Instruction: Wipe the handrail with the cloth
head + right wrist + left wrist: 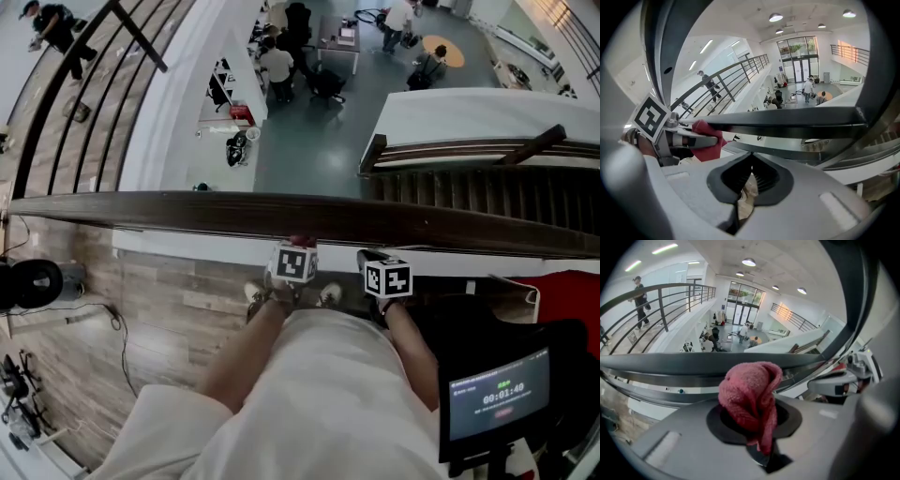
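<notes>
L. gripper [297,253] has its jaws closed on the red cloth [750,397], which is bunched at the near edge of the handrail [187,208] and seems to touch it. R. gripper [749,177] has its jaws together w/ nothing inside, just beside the rail. The cloth looks soft & light and prob. folds easily, so it is best held at the thick middle. The rail looks stiff & smooth.

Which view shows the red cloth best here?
The left gripper view: the cloth fills its centre, clamped in the left gripper. The right gripper view shows it side-on by the handrail; the head view shows only a red sliver at the rail.
</notes>
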The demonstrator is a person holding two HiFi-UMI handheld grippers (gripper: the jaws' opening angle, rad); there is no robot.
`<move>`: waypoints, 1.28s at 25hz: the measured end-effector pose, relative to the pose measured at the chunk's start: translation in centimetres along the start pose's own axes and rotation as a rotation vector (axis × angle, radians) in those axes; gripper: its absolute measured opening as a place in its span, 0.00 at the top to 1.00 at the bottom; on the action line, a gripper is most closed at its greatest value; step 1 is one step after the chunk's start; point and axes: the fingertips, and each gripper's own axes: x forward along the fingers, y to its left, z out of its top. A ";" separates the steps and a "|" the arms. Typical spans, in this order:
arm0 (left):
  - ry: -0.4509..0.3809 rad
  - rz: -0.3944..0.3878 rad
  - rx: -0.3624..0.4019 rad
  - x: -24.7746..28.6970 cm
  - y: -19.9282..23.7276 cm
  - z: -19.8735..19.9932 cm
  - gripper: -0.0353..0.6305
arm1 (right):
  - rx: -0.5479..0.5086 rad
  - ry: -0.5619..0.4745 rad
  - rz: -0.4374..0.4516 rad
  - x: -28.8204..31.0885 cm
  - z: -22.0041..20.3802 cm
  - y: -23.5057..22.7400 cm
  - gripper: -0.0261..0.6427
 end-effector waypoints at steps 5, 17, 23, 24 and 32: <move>0.141 -0.002 0.072 0.5 -3.1 -0.9 0.82 | 0.007 0.008 -0.015 -1.4 0.2 -2.0 0.96; -0.011 -0.155 -0.080 0.6 -2.9 1.7 0.82 | 0.017 -0.009 -0.058 -1.4 1.4 -1.7 0.96; -0.052 -0.114 -0.166 -1.3 1.4 1.9 0.82 | -0.003 -0.002 -0.049 -0.6 2.4 0.9 0.96; -0.060 -0.105 -0.184 -1.7 2.5 1.7 0.82 | -0.004 0.001 -0.052 -0.2 2.4 1.4 0.96; -0.104 -0.026 -0.279 -5.0 9.7 0.9 0.82 | -0.022 0.000 -0.045 1.6 4.0 5.5 0.96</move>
